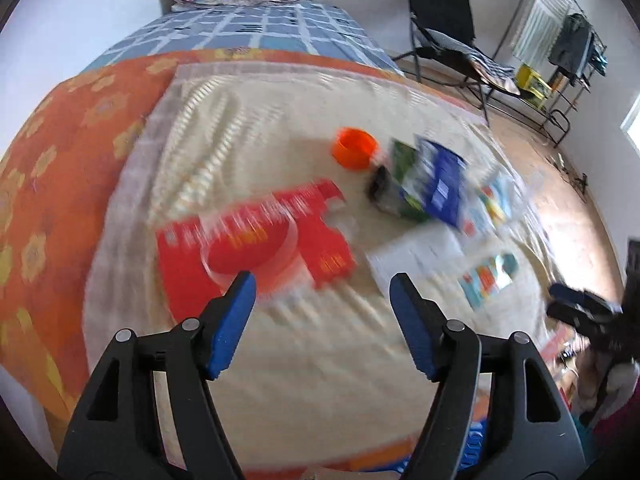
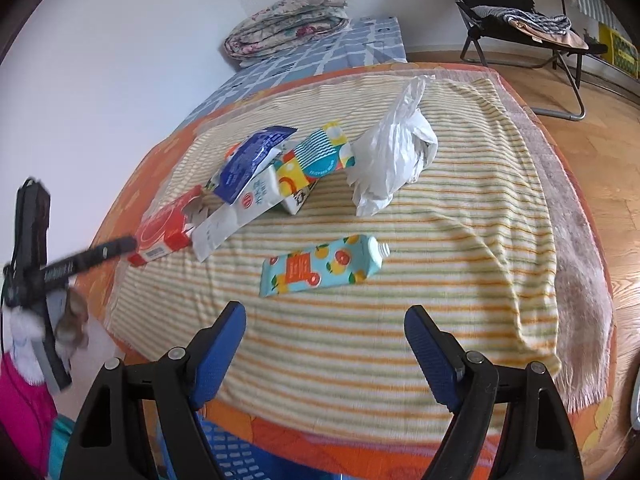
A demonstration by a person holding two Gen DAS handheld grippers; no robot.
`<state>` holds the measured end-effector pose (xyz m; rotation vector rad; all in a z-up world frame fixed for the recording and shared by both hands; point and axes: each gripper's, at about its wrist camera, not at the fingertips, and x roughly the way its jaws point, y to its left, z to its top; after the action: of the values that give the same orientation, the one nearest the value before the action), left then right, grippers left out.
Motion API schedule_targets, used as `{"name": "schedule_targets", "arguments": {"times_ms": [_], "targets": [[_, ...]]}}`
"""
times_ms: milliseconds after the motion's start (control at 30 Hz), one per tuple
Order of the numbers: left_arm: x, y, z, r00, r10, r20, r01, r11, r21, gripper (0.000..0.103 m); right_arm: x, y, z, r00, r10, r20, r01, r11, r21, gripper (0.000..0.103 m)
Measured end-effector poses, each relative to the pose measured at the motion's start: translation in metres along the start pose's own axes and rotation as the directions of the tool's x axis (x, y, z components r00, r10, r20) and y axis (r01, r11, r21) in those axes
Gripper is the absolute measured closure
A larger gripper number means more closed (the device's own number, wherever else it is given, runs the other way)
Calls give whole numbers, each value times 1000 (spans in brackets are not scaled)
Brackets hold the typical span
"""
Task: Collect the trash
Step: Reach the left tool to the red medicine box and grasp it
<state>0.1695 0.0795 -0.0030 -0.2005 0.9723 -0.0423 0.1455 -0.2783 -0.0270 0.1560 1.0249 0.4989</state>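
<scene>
Trash lies on a striped towel (image 2: 460, 248) on the bed. In the right wrist view, a light-blue juice carton (image 2: 320, 266) lies just ahead of my open, empty right gripper (image 2: 326, 320). Behind it are a red box (image 2: 168, 232), a white milk carton (image 2: 248, 208), a blue packet (image 2: 250, 160), a patterned carton (image 2: 316, 156) and a crumpled white plastic bag (image 2: 394, 156). In the blurred left wrist view, my open, empty left gripper (image 1: 322, 292) is just short of the red box (image 1: 256, 236). An orange cup (image 1: 354, 148) and the blue packet (image 1: 442, 180) lie beyond.
A blue perforated basket (image 2: 228, 452) sits below the bed's near edge. The left gripper's body (image 2: 36, 264) shows at the left of the right wrist view. A folded quilt (image 2: 288, 20) lies at the bed's far end. A folding chair (image 2: 532, 12) stands on the wooden floor.
</scene>
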Motion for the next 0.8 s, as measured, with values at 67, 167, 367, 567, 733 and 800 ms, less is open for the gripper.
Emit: {"name": "schedule_targets", "arguments": {"times_ms": [67,167,367,567,733,800], "targets": [[10,11,15,1000,20,-7,-20,1000,-14,31,4,-2,4,1000,4,-2,-4,1000,13,19],[27,28,32,999,19,-33,-20,999,-43,31,9,-5,7,1000,13,-4,-13,1000,24,20],[58,61,55,996,-23,-83,11,989,-148,31,19,-9,13,1000,20,-16,-19,999,40,26],[75,81,58,989,-88,-120,58,971,-234,31,26,-13,15,999,37,-27,-35,997,64,31],[75,80,47,976,-127,-175,87,972,-220,31,31,-17,18,998,53,-36,-50,995,88,35],[70,78,40,973,-137,-187,96,972,-212,31,35,-19,19,996,75,-47,-69,991,112,39]]}}
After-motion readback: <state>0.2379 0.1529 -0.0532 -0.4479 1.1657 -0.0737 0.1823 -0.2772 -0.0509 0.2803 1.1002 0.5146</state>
